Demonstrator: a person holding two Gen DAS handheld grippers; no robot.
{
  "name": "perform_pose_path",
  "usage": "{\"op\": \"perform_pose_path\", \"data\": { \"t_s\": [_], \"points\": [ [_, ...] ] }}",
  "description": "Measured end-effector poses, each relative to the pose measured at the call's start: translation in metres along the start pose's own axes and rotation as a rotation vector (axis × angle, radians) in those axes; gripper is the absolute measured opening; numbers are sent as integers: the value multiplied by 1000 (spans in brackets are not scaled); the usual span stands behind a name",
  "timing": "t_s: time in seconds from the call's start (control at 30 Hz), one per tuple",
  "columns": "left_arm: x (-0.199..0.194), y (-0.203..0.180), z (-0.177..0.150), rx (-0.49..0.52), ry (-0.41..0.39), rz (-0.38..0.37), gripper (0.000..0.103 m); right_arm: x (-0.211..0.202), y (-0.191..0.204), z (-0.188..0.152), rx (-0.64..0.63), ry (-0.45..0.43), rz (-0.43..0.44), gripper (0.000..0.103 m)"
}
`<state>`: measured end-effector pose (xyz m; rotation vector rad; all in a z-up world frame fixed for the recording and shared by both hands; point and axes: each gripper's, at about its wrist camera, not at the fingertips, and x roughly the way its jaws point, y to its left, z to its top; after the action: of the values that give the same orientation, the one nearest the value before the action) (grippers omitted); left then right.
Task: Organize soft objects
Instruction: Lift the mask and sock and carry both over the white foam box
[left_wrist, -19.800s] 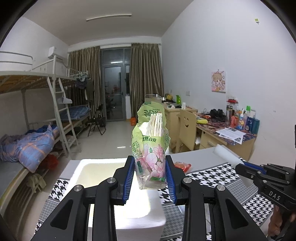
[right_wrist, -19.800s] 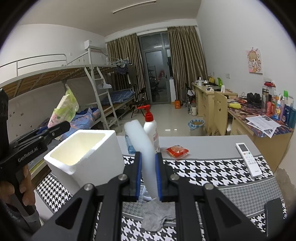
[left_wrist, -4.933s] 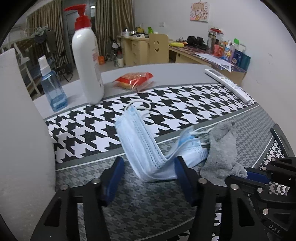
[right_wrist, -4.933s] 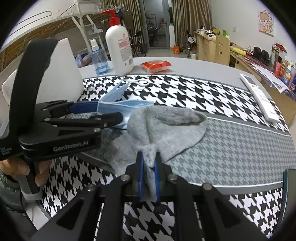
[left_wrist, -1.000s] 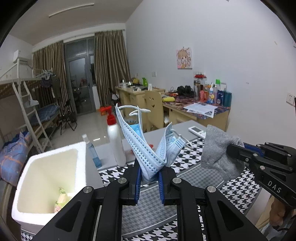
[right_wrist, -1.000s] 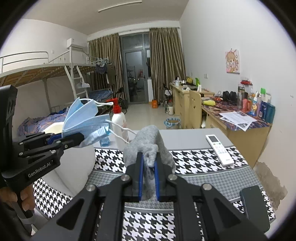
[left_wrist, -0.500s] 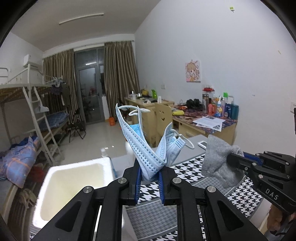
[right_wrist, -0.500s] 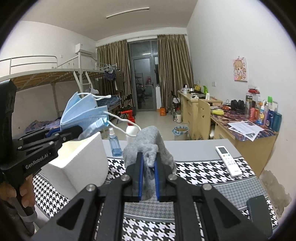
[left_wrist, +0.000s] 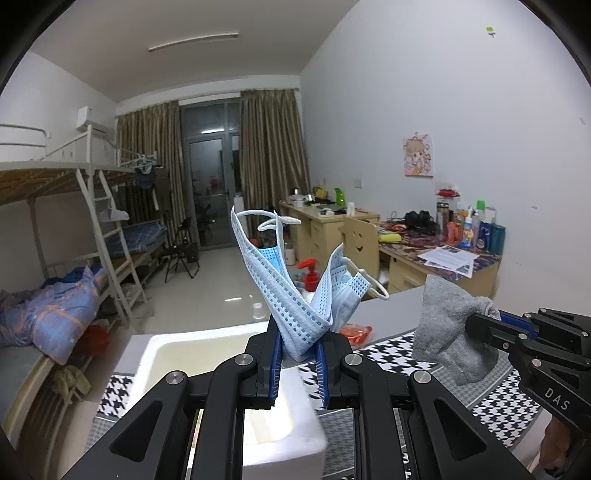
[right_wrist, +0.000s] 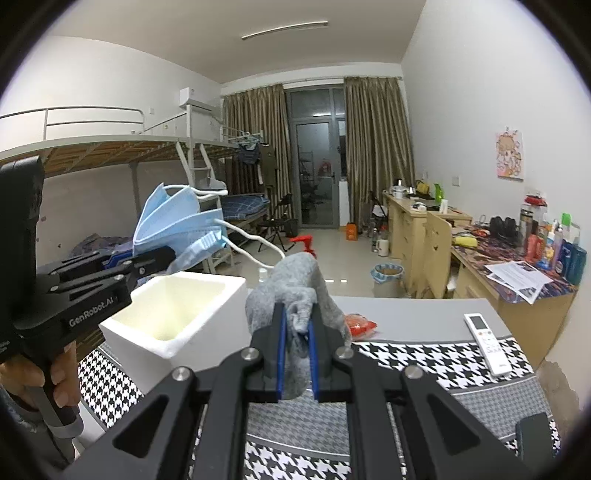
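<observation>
Masks (left_wrist: 295, 314), blue and folded, are pinched tight in the left gripper (left_wrist: 298, 356) at the middle bottom, up over the white box (left_wrist: 207, 350); the right gripper (right_wrist: 295, 345) squeezes a grey sock (right_wrist: 295, 291) beside it, both tipped down a little.

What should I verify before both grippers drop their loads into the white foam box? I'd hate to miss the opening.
1. Left gripper shut on the blue face masks: ok.
2. Right gripper shut on the grey sock: ok.
3. Foam box opening unobstructed: ok.
4. Masks above the opening: ok in the left wrist view, though exact alignment cannot be told.
5. Sock above the opening: not ok; it hangs to the right of the box, over the houndstooth cloth.
6. Room left inside the box: cannot tell; its bottom is hidden.
</observation>
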<state>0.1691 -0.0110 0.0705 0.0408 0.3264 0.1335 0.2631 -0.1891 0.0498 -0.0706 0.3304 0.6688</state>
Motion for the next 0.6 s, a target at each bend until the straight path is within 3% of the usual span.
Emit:
{"op": "perform_pose_path", "data": {
  "t_s": [0.6],
  "points": [
    [3, 35, -10, -65, 17, 115, 17, 20, 30, 12, -38, 1, 92, 14]
  ]
}}
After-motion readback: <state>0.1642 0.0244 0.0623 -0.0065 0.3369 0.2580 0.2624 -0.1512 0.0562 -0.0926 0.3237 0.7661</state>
